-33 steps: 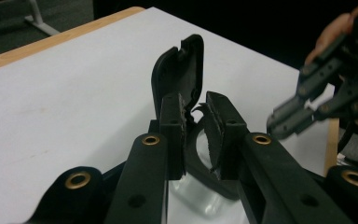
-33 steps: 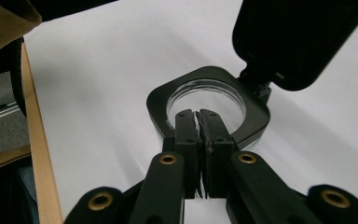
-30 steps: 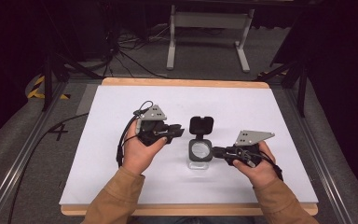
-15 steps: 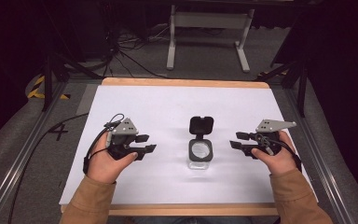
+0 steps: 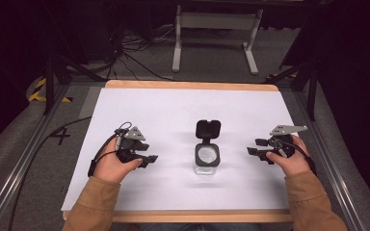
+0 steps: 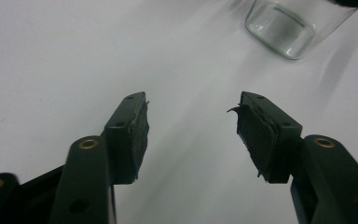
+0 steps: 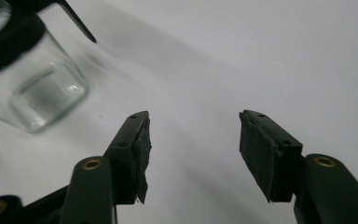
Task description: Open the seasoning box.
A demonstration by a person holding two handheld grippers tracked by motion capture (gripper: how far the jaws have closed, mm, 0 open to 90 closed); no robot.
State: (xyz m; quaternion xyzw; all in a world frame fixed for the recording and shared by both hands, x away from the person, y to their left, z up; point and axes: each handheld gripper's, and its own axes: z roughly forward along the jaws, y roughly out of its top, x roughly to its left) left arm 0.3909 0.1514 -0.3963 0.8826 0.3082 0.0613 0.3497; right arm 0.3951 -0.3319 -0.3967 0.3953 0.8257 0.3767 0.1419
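A clear glass jar (image 5: 206,159) with its black flip lid (image 5: 207,129) open stands upright near the middle of a white table (image 5: 173,110), toward the near edge. The left gripper (image 5: 147,158) and right gripper (image 5: 253,147) flank it, each held apart from it, jaws spread and empty. The gripper views show worn, frayed pads (image 6: 140,133), and the jar's thick square base (image 7: 46,98).

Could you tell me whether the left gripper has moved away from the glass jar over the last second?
Yes. The left gripper has pulled back leftward and toward the person, away from the glass jar, which stayed put.
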